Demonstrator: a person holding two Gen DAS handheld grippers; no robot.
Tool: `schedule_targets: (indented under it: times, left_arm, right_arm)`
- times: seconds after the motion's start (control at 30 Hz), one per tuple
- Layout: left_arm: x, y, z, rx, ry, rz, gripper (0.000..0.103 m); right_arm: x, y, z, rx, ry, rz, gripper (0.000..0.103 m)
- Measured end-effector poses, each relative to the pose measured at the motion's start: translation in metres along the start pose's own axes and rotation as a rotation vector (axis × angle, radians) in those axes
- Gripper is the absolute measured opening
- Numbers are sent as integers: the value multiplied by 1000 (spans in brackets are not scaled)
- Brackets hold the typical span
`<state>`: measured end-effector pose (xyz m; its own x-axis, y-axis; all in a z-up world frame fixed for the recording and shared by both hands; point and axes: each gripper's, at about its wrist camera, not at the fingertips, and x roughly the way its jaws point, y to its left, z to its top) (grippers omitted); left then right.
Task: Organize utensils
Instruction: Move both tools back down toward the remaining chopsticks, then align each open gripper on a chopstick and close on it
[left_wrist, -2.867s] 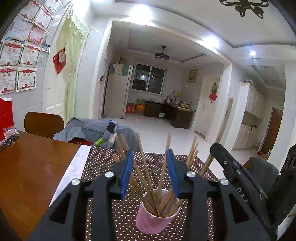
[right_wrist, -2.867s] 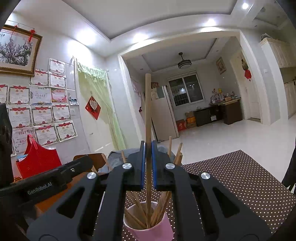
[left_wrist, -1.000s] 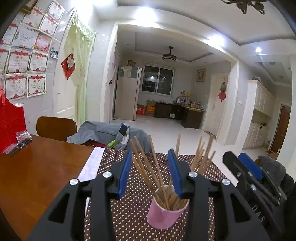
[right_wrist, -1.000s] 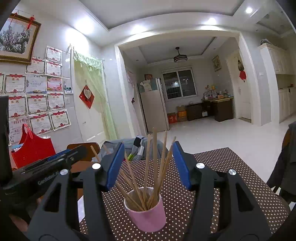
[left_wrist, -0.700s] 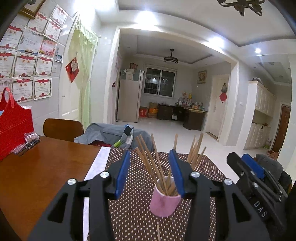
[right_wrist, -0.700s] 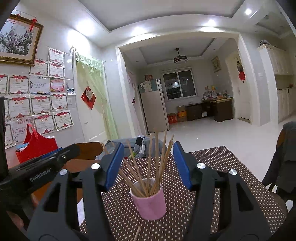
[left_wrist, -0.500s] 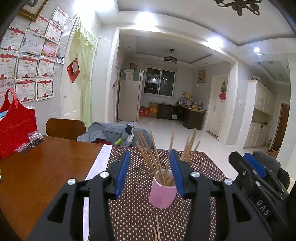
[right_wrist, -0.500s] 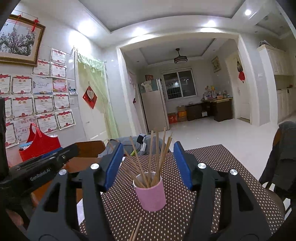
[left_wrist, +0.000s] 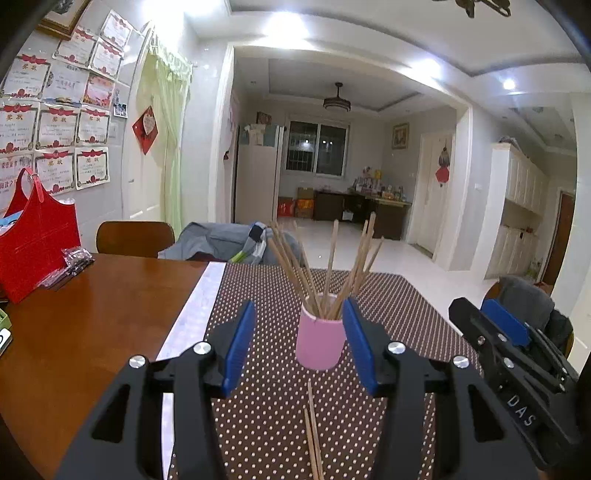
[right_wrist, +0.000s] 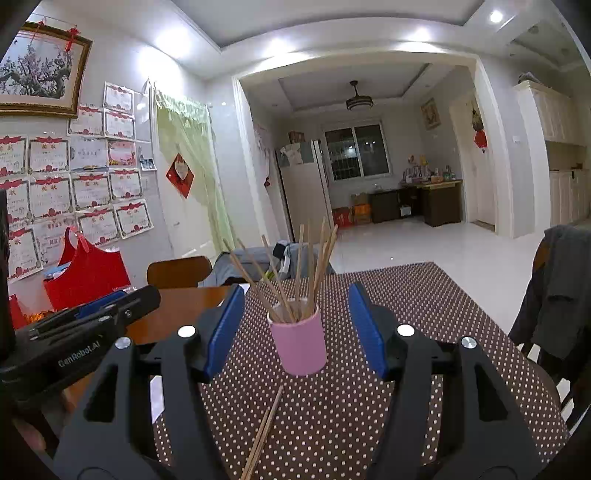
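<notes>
Pink cup (left_wrist: 320, 341) is standing upright on the brown polka-dot placemat (left_wrist: 399, 306), holding a fanned bundle of wooden chopsticks (left_wrist: 325, 266) that are leaning outward in several directions. Two loose chopsticks (left_wrist: 313, 432) are lying flat on the placemat just in front of the cup, side by side, running toward the camera; in the right wrist view the same pair (right_wrist: 264, 430) is lying at a slant below the cup (right_wrist: 299, 345). Left gripper (left_wrist: 299, 347) is hovering with its blue-padded jaws spread wide, framing the cup on either side without touching it, nothing between the pads. Right gripper (right_wrist: 295, 328) is likewise spread apart and empty, the cup sitting beyond its fingertips. Each gripper is showing at the edge of the other's view. The placemat is covering part of a wooden table (left_wrist: 85, 314). A red bag (left_wrist: 35, 240) is sitting at the table's far left, a wooden chair (left_wrist: 135, 238) behind the table.
</notes>
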<state>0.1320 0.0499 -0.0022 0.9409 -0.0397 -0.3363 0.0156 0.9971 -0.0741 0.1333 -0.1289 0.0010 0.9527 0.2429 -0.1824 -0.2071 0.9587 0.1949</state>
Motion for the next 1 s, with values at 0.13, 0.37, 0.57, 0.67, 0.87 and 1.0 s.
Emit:
schedule_targets:
  times: [0.13, 0.37, 0.57, 0.67, 0.87, 1.0]
  left_arm:
    - [4, 1, -10, 13, 52, -5, 49]
    - [47, 8, -43, 17, 364, 14, 49]
    - [74, 12, -81, 22, 565, -14, 49]
    - [84, 11, -97, 19, 638, -33, 49]
    - [96, 13, -118, 17, 710, -14, 49]
    - [103, 9, -125, 35, 731, -3, 49]
  right_arm:
    - [0, -4, -12, 6, 41, 2, 59]
    - [12, -15, -37, 25, 172, 0, 61]
    - [30, -24, -62, 58, 317, -10, 61]
    - [36, -25, -73, 59, 382, -3, 61]
    - [40, -25, -87, 63, 454, 12, 61]
    - [42, -25, -92, 65, 481, 18, 63]
